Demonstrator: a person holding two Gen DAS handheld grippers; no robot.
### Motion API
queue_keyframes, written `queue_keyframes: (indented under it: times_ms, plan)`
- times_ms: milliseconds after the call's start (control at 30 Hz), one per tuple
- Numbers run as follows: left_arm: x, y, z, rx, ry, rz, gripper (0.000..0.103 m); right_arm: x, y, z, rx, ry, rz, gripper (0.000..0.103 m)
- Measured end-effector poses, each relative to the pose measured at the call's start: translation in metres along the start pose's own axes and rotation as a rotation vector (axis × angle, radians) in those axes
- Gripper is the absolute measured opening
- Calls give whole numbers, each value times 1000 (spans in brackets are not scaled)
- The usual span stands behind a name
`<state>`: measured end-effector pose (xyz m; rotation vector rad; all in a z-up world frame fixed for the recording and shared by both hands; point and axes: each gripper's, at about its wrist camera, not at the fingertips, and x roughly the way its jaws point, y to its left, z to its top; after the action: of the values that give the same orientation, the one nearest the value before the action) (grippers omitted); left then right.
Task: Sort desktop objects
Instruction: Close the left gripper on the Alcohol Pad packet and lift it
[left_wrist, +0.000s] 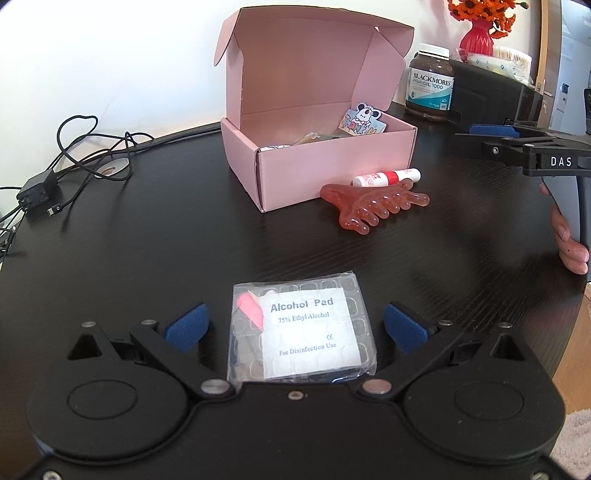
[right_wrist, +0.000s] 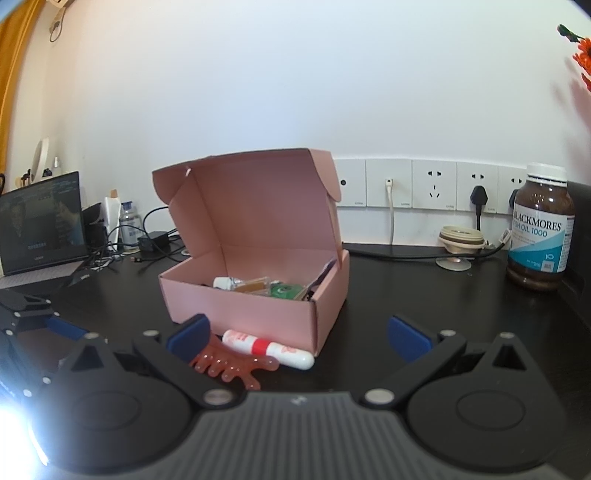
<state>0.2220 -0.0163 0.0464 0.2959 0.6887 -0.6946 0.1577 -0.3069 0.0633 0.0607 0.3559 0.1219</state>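
With the left gripper (left_wrist: 295, 325) spread wide around the flat alcohol pad packet (left_wrist: 301, 328) near the surface's front edge, its fingers may skate over the slippery film, while the right gripper (right_wrist: 299, 338), also wide and empty, hovers near the pink box (right_wrist: 255, 291).

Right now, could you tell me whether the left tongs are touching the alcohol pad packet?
Apart. The left wrist view shows the left tongs open, with dark table visible between each blue pad and the alcohol pad packet edges.
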Motion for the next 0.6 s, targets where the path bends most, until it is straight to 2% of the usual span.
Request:
queue_keyframes:
  times_ms: [233,367,467,600]
  plan:
    - [-2,-1,-1,9,-14,-13,96,-2,0,0,0,-8,-1,102]
    - [-4,-3,-2,21,-29,-31,86,-2,0,0,6,-6,0,102]
    - [-6,-3,-2,25,-45,-41,72,-2,-1,0,11,-10,0,102]
    - [-8,-5,-3,37,-59,-64,64,-3,-3,0,23,-10,0,102]
